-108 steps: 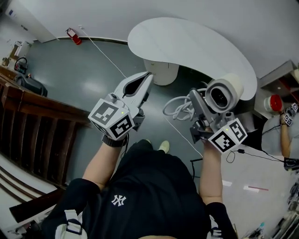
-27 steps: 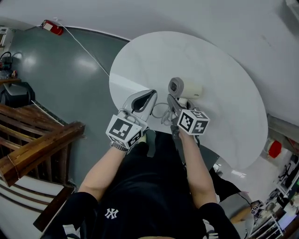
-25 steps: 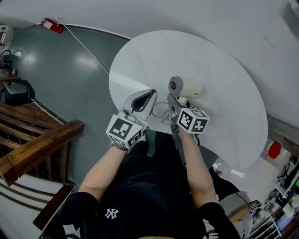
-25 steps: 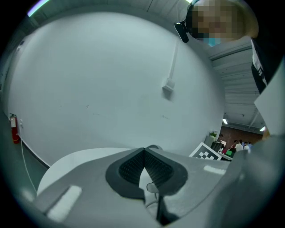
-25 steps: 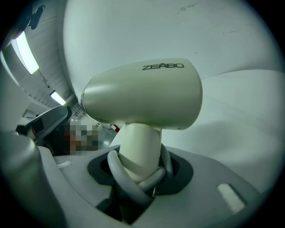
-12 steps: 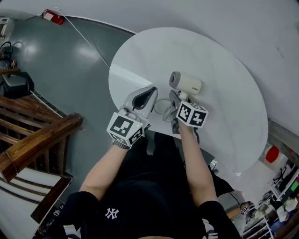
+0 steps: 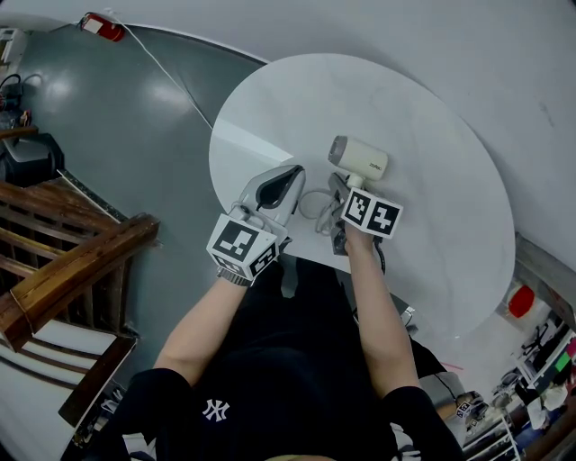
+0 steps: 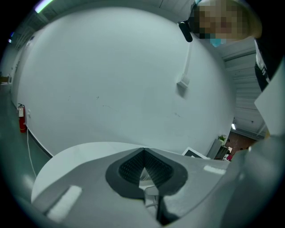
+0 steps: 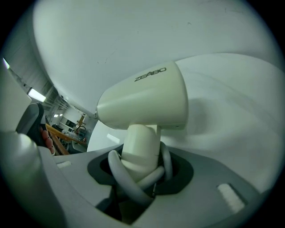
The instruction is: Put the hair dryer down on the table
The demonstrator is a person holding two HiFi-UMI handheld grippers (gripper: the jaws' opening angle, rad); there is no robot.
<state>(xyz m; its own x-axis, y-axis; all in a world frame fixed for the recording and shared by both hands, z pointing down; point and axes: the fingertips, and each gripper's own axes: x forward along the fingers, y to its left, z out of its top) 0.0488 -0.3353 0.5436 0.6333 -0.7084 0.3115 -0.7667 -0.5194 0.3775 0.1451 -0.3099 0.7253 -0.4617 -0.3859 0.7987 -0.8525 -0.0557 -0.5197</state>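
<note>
A cream hair dryer (image 7: 360, 158) hangs low over the round white table (image 7: 432, 135), its barrel pointing right. My right gripper (image 7: 344, 187) is shut on the hair dryer's handle (image 9: 140, 153), with the grey cord (image 9: 129, 178) wound round the handle inside the jaws. I cannot tell whether the barrel (image 9: 144, 99) touches the tabletop (image 9: 231, 111). The cord (image 7: 315, 209) loops down at the table's near edge. My left gripper (image 7: 286, 176) is shut and holds nothing, just left of the dryer, over the table's near rim; its closed jaws (image 8: 143, 171) face the white wall.
A wooden railing (image 7: 72, 270) runs along the left over the grey floor. A red fire extinguisher (image 7: 101, 27) stands by the far wall, a white cable (image 7: 175, 76) leading from it. Clutter (image 7: 531, 360) sits at the lower right.
The right gripper has carried the hair dryer from beside the table out over the tabletop and lowered it, turning the barrel to the right. The left gripper stayed alongside, shut.
</note>
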